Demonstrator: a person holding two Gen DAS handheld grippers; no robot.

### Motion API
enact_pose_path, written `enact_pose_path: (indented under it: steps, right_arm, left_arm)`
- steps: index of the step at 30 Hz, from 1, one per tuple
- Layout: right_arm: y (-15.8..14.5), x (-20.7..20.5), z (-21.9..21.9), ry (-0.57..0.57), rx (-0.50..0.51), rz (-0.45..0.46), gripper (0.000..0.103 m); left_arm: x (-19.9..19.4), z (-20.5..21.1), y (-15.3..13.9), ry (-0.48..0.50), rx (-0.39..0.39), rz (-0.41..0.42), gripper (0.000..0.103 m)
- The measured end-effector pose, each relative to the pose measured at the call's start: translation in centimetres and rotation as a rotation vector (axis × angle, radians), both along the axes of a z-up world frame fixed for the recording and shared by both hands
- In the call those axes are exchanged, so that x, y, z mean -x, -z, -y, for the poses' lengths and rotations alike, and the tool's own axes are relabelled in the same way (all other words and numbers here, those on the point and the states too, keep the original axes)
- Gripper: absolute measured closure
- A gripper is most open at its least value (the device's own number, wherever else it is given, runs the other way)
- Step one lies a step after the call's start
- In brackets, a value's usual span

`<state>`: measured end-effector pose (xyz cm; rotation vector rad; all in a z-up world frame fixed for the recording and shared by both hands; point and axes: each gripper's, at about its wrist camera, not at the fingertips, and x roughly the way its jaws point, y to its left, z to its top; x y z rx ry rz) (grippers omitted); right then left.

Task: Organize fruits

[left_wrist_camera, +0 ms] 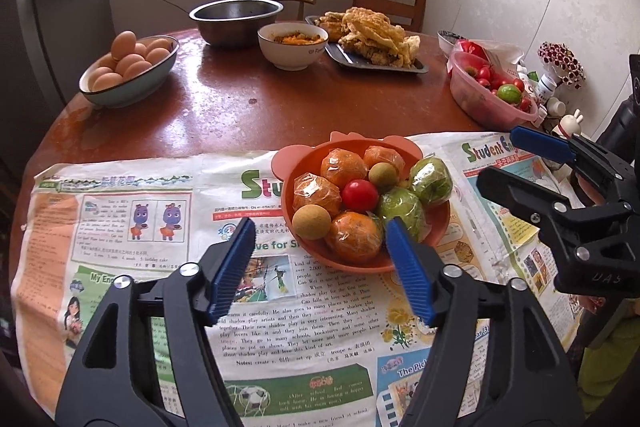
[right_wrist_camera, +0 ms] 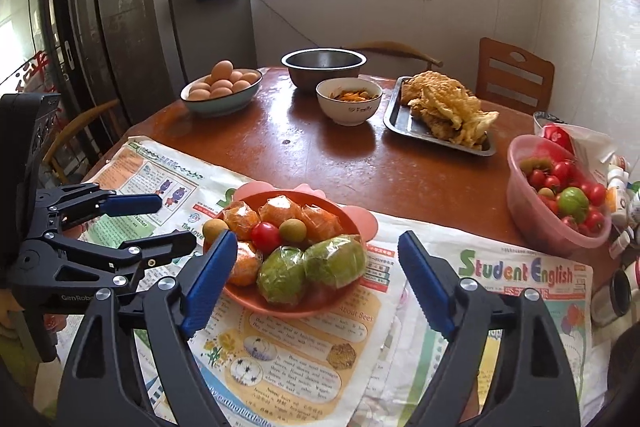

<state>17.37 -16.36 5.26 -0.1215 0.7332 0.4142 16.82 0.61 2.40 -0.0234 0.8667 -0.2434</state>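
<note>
Orange bowl [left_wrist_camera: 316, 259], centre frame on newspaper-covered counter [left_wrist_camera: 240, 107], holds wrapped oranges, green fruits, longans, cherry tomato. Left tongs [left_wrist_camera: 320, 267] and right tongs [right_wrist_camera: 316, 279] both released, empty. Pink tub [right_wrist_camera: 532, 227], right edge, still full of fruit; sorting apparently unfinished.

Hidden and cut-off parts around the fruit bowl

The orange bowl [left_wrist_camera: 304, 255] has its near rim covered at five o'clock by a blue pad; the pink tub [right_wrist_camera: 524, 211] hides most of its tomatoes; bottles [right_wrist_camera: 618, 171] at three o'clock are cut off, labels unreadable
</note>
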Motion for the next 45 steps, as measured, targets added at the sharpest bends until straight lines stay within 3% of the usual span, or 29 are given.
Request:
enact_pose_path:
  steps: [6, 10, 22, 45]
  right_arm:
    - [-1.1, 2.1, 1.0, 0.018, -0.011, 0.032, 0.012]
    - [-1.8, 3.5, 1.8, 0.037, -0.017, 0.055, 0.009]
    - [-3.2, 7.9, 3.0, 0.059, -0.012, 0.121, 0.004]
    - [0.0, 13.4, 3.6, 0.094, 0.004, 0.139, 0.004]
  left_arm:
    - [1.6, -0.1, -1.1, -0.037, -0.014, 0.033, 0.017]
    - [3.0, -0.1, -2.0, -0.069, -0.022, 0.053, 0.01]
    - [7.2, -0.1, -3.6, -0.121, -0.027, 0.122, 0.009]
    - [12.3, -0.1, -0.6, -0.174, -0.021, 0.105, 0.009]
